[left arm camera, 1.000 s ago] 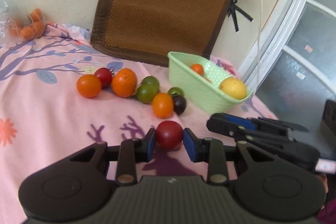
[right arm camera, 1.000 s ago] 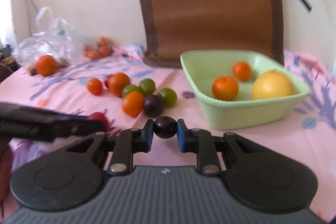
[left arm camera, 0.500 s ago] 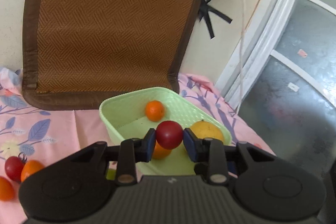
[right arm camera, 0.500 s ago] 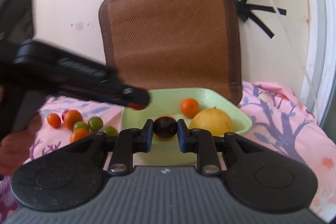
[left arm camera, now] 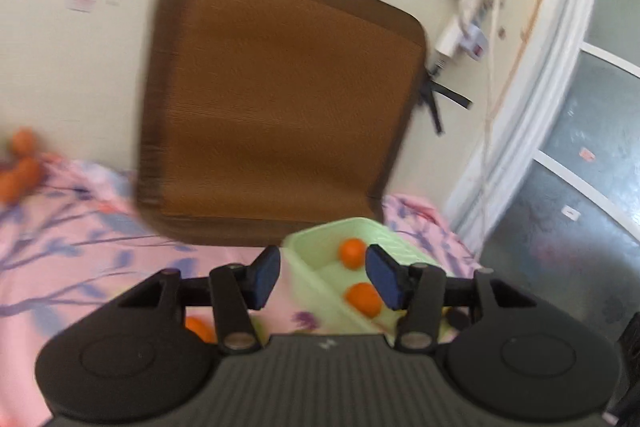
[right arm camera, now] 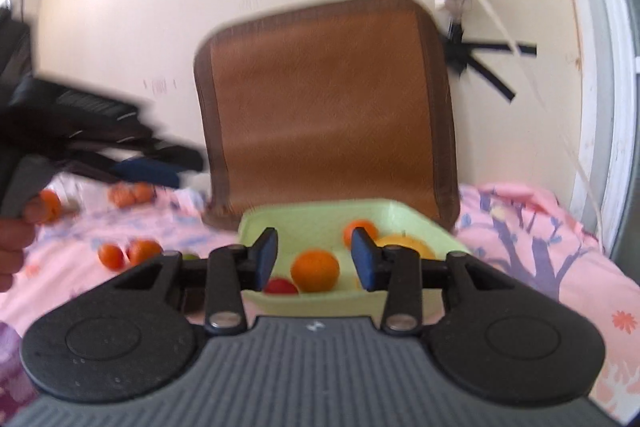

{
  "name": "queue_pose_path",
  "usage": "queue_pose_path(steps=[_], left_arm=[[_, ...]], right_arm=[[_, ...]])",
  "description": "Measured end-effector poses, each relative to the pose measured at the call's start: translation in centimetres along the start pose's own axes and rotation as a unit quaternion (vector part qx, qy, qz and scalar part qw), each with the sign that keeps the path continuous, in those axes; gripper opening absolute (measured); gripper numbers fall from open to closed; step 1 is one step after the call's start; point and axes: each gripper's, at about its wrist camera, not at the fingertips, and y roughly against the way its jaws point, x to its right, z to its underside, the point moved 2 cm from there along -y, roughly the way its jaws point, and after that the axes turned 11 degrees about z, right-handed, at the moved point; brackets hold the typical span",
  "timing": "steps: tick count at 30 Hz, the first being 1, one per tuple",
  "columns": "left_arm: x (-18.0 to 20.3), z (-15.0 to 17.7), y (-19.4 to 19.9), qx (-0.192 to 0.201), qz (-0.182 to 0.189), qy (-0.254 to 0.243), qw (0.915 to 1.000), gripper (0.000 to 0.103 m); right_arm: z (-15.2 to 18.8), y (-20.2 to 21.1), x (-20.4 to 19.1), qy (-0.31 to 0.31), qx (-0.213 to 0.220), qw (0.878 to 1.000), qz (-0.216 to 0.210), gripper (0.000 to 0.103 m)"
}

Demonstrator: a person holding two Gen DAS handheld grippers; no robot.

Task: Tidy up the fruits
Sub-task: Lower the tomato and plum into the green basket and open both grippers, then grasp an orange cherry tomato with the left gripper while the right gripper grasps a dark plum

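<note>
The light green basket [right arm camera: 404, 217] stands on the pink cloth and holds two orange fruits [right arm camera: 315, 269], a yellow fruit [right arm camera: 404, 243] and a red fruit [right arm camera: 281, 286]. My right gripper [right arm camera: 314, 263] is open and empty just above the basket's near side. My left gripper [left arm camera: 322, 277] is open and empty, left of and above the basket [left arm camera: 316, 249], where two orange fruits [left arm camera: 352, 254] show. It also shows blurred at the left of the right wrist view [right arm camera: 152, 169]. The dark fruit is not visible.
Loose orange fruits [right arm camera: 130, 253] lie on the pink floral cloth [right arm camera: 540, 239] left of the basket, with more [right arm camera: 130, 195] further back. A brown woven mat [right arm camera: 332, 115] leans on the wall behind the basket. Cables and a plug strip [left arm camera: 464, 39] hang at the right.
Both grippers have opened and let go of their fruits. The red fruit now lies in the basket. The left gripper has pulled up and to the left; both views are blurred by motion.
</note>
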Motion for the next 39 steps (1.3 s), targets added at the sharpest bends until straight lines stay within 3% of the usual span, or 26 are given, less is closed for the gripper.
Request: queue_pose_path(steps=[3,8,12,15,17,22,24,26,33,36,39], left_arm=[[-1.2,2.0,2.7,-0.006,-0.050,0.002,0.9987,0.048],[-1.9,5.1,1.9,-0.054,-0.032,0.026,0.9977,0.048],[-2.8,6.3,-0.1,-0.074,0.001,0.080,0.9941,0.048],[-3.7,7.0,-1.1,-0.083,0.013,0.115,0.9898,0.048],[-3.9,7.4,-1.4,-0.077,0.014,0.122,0.9894,0.048],[-5.0,7.3,-2.0,-0.062,0.039,0.156,0.9850,0.052],[-5.1,7.3,-2.1,-0.059,0.041,0.155,0.9853,0.045],[-4.9,7.5,-2.1,-0.058,0.030,0.143,0.9876,0.028],[-5.3,7.8,-1.0,-0.056,0.039,0.157,0.9853,0.028],[-4.6,8.5,0.5,-0.064,0.039,0.149,0.9860,0.027],[-3.4,9.7,2.9,-0.068,0.039,0.132,0.9882,0.028]], right_arm=[[-0.3,1.0,-0.7,0.000,0.015,0.999,-0.028,0.027],[-0.6,1.2,-4.3,-0.001,-0.069,0.991,-0.114,0.022],[0.2,-0.2,-7.0,0.004,-0.117,0.989,-0.094,0.023],[0.9,-2.2,-7.2,-0.033,-0.155,0.984,-0.081,0.025],[1.2,-3.1,-7.1,-0.058,-0.167,0.981,-0.075,0.027],[1.5,-3.9,-7.3,-0.046,-0.170,0.983,-0.053,0.027],[1.9,-4.5,-7.4,-0.049,-0.185,0.980,-0.055,0.027],[2.1,-4.9,-7.7,-0.048,-0.194,0.978,-0.059,0.027],[2.0,-5.5,-7.7,-0.057,-0.200,0.976,-0.061,0.023],[2.1,-3.8,-8.5,-0.027,-0.198,0.978,-0.063,0.013],[2.3,-0.9,-9.0,-0.004,-0.187,0.979,-0.080,0.014]])
